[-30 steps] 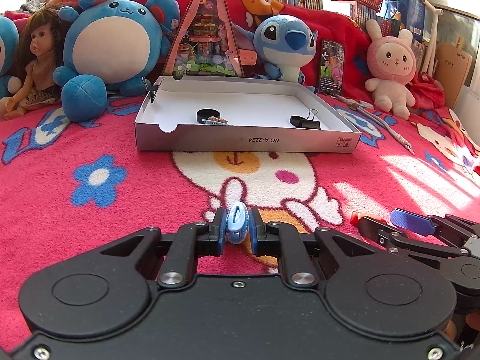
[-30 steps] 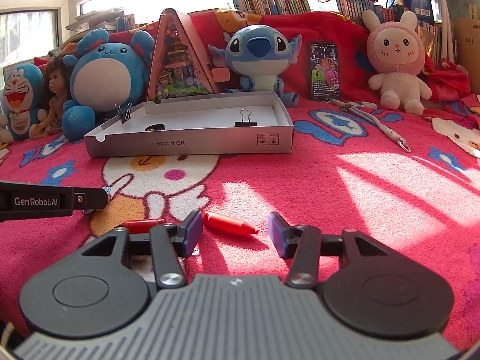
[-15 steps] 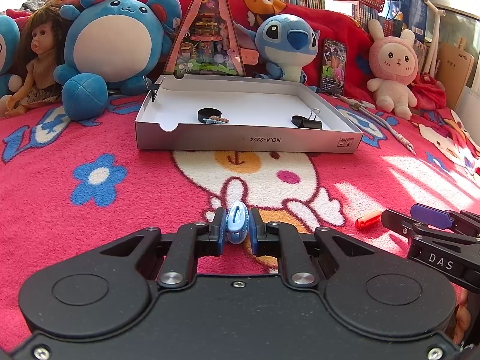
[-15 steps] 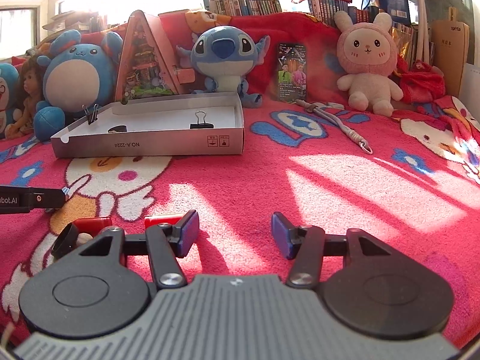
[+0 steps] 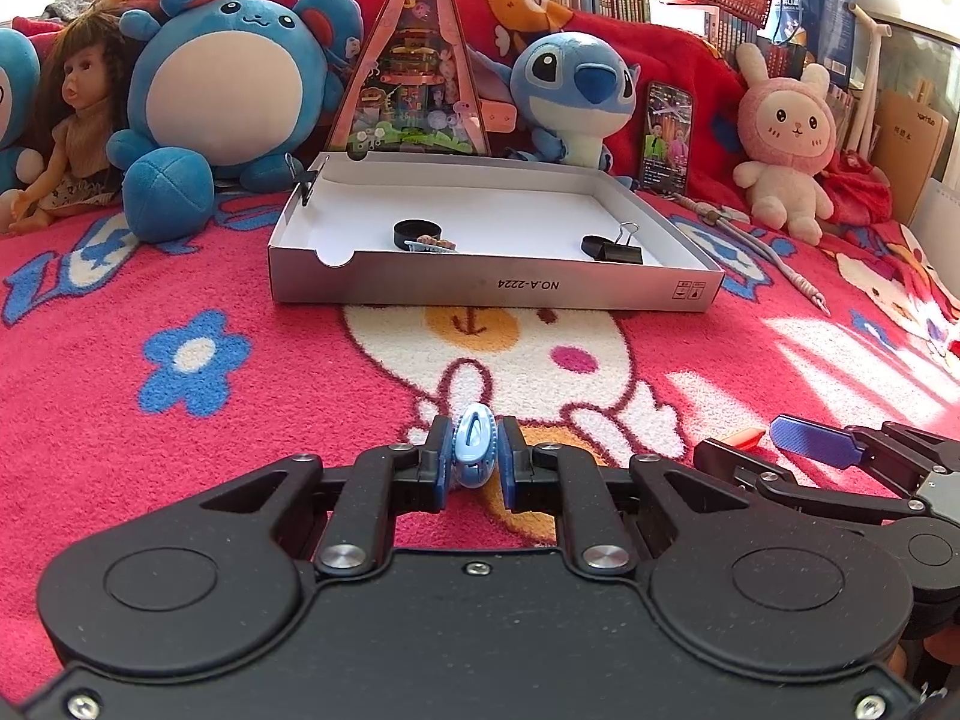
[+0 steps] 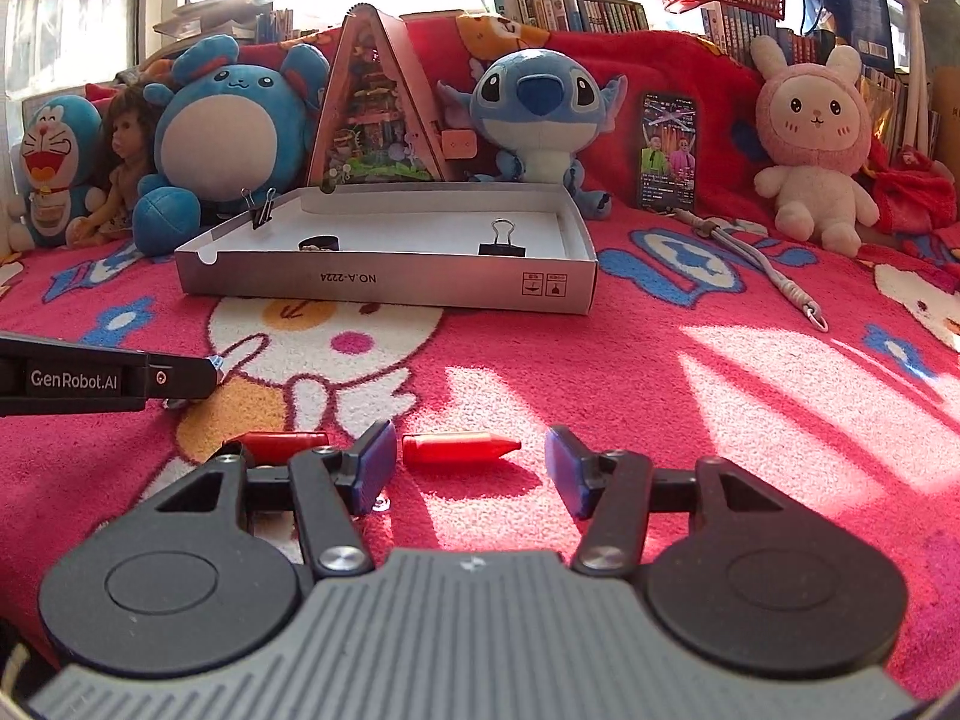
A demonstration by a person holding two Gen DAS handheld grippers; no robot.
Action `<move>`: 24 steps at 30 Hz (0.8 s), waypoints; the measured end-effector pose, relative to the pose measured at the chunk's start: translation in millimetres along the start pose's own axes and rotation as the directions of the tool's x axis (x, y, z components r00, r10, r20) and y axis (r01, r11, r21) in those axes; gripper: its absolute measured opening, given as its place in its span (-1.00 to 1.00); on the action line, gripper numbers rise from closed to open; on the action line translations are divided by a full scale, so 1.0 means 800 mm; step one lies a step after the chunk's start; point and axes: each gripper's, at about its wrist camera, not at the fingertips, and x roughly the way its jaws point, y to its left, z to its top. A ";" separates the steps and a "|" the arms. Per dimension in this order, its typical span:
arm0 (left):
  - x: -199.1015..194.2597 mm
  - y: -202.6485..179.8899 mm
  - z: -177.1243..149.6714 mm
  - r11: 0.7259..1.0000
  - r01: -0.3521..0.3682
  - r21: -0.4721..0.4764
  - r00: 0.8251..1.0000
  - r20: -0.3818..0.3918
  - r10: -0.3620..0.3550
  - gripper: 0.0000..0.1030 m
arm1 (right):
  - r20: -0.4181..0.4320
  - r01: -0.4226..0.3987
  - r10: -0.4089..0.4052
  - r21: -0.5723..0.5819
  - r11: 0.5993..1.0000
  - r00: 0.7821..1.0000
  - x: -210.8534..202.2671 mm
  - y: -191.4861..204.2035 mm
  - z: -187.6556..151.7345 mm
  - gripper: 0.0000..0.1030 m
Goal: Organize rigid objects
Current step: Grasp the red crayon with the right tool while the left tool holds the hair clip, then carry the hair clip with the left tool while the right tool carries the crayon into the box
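My left gripper (image 5: 474,456) is shut on a small light-blue clip (image 5: 475,445) just above the red blanket. My right gripper (image 6: 471,468) is open, low over the blanket, with a red crayon-shaped piece (image 6: 459,449) lying between its fingers. A second red piece (image 6: 279,443) lies behind its left finger. The right gripper also shows at the right of the left wrist view (image 5: 810,450). The shallow white box (image 5: 498,291) (image 6: 390,288) stands ahead and holds a black binder clip (image 5: 612,249) (image 6: 503,243) and a black ring with small items (image 5: 420,235) (image 6: 319,243).
Another binder clip (image 6: 261,210) grips the box's left wall. Plush toys, a doll (image 5: 75,126), a triangular toy house (image 5: 414,72) and a phone (image 6: 667,150) line the back. A beaded cord (image 6: 756,264) lies on the blanket at right.
My right gripper swung right and came back left, so the red piece lies between its open fingers again. My left gripper has stayed in place, holding the blue clip.
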 end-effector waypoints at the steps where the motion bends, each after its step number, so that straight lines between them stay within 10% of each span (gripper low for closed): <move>1: 0.000 0.000 0.000 1.000 0.000 -0.001 1.000 0.000 0.000 -0.70 | -0.002 -0.002 0.002 -0.002 1.000 1.000 0.001 0.000 0.000 0.35; 7: 0.002 0.000 0.003 1.000 0.000 -0.007 1.000 0.006 0.000 -0.70 | -0.015 -0.022 0.022 -0.001 1.000 1.000 0.002 0.001 0.003 -0.02; 24: 0.021 0.015 0.091 0.999 0.023 -0.034 0.995 0.101 -0.019 -0.70 | 0.035 -0.078 0.075 0.103 0.992 0.997 0.024 -0.029 0.075 -0.03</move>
